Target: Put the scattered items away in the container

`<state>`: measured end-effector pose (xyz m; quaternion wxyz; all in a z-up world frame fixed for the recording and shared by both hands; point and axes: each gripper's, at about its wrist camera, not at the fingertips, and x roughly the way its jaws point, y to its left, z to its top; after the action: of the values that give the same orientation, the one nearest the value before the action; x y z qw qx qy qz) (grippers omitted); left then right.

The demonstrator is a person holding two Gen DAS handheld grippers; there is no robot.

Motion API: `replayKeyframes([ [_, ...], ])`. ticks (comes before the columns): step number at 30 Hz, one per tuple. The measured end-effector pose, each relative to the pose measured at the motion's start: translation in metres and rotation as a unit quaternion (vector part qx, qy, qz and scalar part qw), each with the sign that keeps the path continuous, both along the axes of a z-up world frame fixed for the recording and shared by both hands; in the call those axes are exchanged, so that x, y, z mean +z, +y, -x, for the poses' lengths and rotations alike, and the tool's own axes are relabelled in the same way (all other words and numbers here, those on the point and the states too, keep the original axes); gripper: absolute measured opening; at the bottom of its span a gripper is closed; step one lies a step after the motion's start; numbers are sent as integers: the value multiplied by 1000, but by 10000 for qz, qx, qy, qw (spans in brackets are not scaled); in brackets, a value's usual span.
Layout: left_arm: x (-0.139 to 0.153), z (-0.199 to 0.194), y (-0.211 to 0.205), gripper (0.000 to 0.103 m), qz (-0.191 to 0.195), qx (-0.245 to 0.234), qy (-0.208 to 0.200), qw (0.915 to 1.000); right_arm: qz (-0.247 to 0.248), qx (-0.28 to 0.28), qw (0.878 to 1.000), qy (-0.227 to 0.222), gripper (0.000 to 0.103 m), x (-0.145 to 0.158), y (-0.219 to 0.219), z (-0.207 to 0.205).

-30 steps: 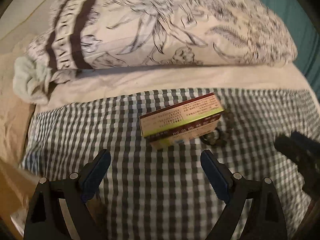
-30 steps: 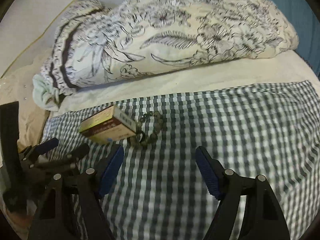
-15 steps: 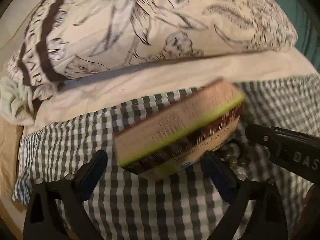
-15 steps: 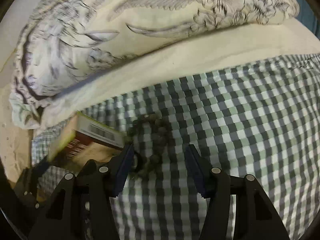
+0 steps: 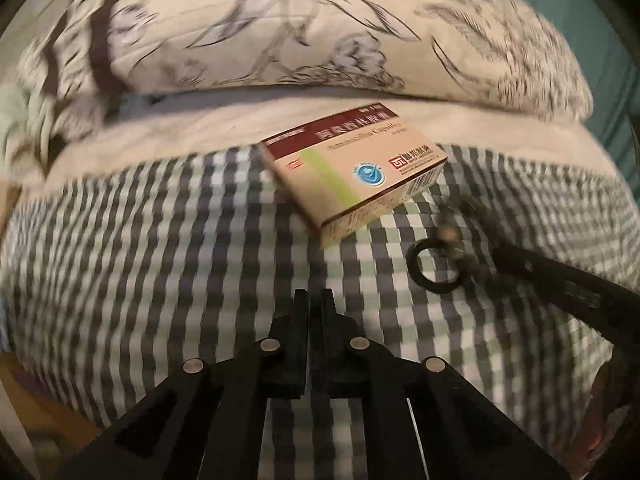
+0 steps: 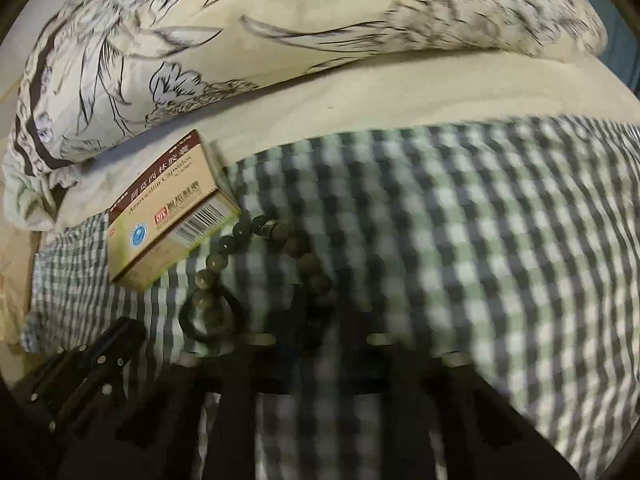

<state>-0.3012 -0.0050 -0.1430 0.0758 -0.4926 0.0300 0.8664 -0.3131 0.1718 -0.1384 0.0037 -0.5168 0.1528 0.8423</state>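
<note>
- The left gripper is seen from its own camera low over a checked cloth; its two fingers are pressed together, and nothing is seen between them.
- A medicine box is found lying flat on the cloth ahead of the left gripper, apart from it, with its far end reaching onto the cream sheet.
- A dark ring is noted on the cloth to the right of the box; blurred beads lie against it.
- The right gripper is seen entering the left view from the right edge, its tip at the beads.
- In the right view the right gripper is heavily blurred; its jaws are closing, and one side of the bead bracelet is seen at the finger line. Whether the pads already press on it cannot be told.
- The bracelet is laid in a loop on the checked cloth, touching the corner of the medicine box at its upper left.
- The dark ring is seen overlapping the near-left beads.
- The left gripper is visible at the lower left of the right view, just beside the ring.
- A flower-printed pillow is recorded across the back of both views, resting on the cream sheet.
- No container is seen in either view.
</note>
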Motion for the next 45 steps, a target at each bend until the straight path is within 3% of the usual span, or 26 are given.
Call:
replayKeyframes([
  [3,7,-5,-4,9,5,56,88,9999,352,-101,9992,149,11,6,20,-24],
  [4,9,-5,-4,16,6,61,113,9999,374,-120,9989,262,11,9,27,-36],
  [6,15,-2,-2,43,-31,91,187,9998,249,-159,9987,412,11,12,35,-55],
  [7,18,1,-1,63,-67,118,231,9996,101,-231,9987,451,11,9,40,-62],
  [8,20,6,-2,71,-120,115,264,9995,40,-248,9985,484,12,6,43,-66],
  [11,22,19,6,73,-223,26,327,9992,-578,-25,9942,908,12,-6,27,-70],
  [13,20,25,10,73,-72,24,362,9993,-969,67,9898,1044,12,-7,18,-68],
  [18,13,40,22,73,691,-294,527,9958,-235,-78,9919,1245,13,-10,40,-65],
  [22,-5,52,36,76,1492,-746,527,9846,104,-146,9903,1378,13,-14,44,-67],
  [26,-12,66,48,90,1933,-1021,653,9736,367,-212,9885,1449,11,-19,44,-62],
  [28,-14,72,55,91,2183,-1141,719,9665,426,-229,9879,1473,11,-21,42,-61],
  [30,-16,74,59,80,2242,-1254,711,9638,462,-239,9874,1494,11,-21,45,-63],
  [31,-16,74,58,54,2129,-1291,614,9666,477,-243,9872,1501,11,-20,45,-63],
  [33,-15,78,58,32,1901,-1152,508,9736,517,-251,9867,1521,11,-20,47,-64],
  [34,-15,80,57,4,1901,-1047,512,9748,532,-254,9865,1527,11,-19,48,-64],
  [35,-16,83,56,0,1968,-950,504,9745,541,-256,9864,1534,11,-19,48,-64],
  [40,-14,91,41,0,1932,-610,550,9777,568,-262,9861,1542,11,-19,49,-64],
  [45,-18,82,45,5,2102,-928,837,9696,585,-264,9860,1542,11,-19,50,-64],
])
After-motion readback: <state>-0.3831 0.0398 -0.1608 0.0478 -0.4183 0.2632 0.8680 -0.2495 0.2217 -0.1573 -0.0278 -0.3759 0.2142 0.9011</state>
